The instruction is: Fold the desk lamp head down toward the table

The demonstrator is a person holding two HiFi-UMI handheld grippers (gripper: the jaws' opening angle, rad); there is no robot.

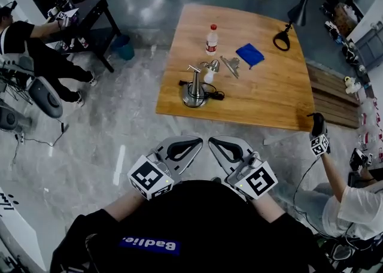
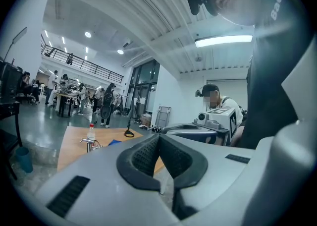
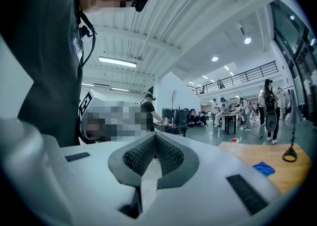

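Observation:
The silver desk lamp (image 1: 194, 89) stands on its round base near the front left edge of the wooden table (image 1: 269, 104), its head raised; the left gripper view shows the lamp (image 2: 88, 143) small and far off. Both grippers are held close to my chest, well short of the table. My left gripper (image 1: 198, 141) (image 2: 159, 136) is shut with nothing between its pads. My right gripper (image 1: 211, 142) (image 3: 154, 136) is shut and empty too. Their tips nearly face each other.
On the table are a red-capped bottle (image 1: 211, 39), a blue cloth (image 1: 249, 54), a small white bottle (image 1: 209, 75), a metal clip (image 1: 230, 65) and a black ring-headed lamp (image 1: 282, 41). A person (image 1: 36, 56) sits at left; another person (image 1: 350, 197) with a gripper sits at right.

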